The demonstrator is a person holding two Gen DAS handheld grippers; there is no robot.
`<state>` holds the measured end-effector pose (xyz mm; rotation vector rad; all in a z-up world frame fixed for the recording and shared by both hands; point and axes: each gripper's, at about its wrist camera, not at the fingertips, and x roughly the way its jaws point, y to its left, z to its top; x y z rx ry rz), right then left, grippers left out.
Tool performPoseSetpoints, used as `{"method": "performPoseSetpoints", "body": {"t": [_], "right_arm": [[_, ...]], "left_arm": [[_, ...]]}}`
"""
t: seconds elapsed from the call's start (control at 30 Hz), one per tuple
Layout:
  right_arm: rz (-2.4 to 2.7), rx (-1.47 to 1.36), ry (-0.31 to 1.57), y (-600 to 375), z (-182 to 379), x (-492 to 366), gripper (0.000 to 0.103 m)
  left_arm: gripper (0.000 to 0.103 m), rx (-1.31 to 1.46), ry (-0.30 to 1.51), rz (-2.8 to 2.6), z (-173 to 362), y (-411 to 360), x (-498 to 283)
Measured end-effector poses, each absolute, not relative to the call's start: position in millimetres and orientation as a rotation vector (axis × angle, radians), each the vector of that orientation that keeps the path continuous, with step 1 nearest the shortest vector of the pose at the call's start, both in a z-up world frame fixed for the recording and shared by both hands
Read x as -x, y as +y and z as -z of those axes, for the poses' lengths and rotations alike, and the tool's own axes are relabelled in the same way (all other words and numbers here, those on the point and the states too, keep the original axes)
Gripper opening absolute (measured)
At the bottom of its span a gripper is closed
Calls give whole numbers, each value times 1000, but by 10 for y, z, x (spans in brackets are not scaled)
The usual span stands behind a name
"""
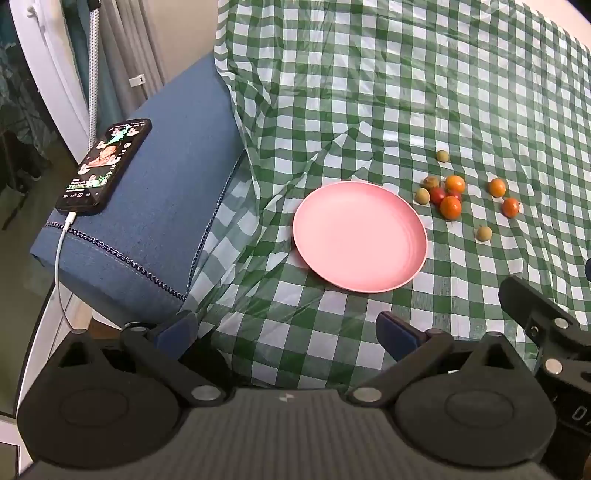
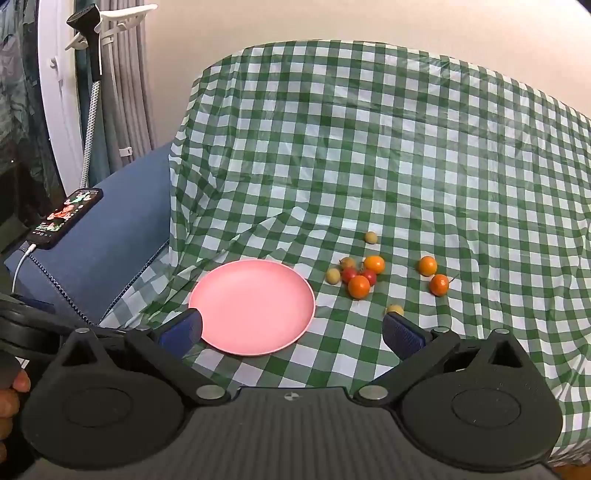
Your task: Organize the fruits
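Both the left gripper [image 1: 286, 332] and the right gripper [image 2: 293, 326] hang with jaws spread wide and nothing between them. Just beyond, a pink plate [image 1: 360, 236] lies flat and bare on the checked cloth [image 1: 406, 92]. Right of it the round fruits [image 1: 445, 194], with no long axis, sit clustered, a few strays apart.

I see a green and white checked cloth [image 2: 369, 155] draped over everything, with a plain cream wall [image 2: 295, 22] behind it. On my left sits a blue cushion [image 1: 147, 206] with a phone [image 1: 105, 166] charging on it. Grey curtains [image 2: 129, 85] hang beside a white frame [image 2: 59, 110].
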<state>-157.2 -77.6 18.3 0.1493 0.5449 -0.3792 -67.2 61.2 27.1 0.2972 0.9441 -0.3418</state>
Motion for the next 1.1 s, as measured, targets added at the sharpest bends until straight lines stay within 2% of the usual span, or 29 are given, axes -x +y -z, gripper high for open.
{"method": "performPoseSetpoints", "body": {"t": [1.1], "right_arm": [[374,-146,577,-720,-92,1549,103]], "left_arm": [[103,-307,952,336,-216,631,677]]}}
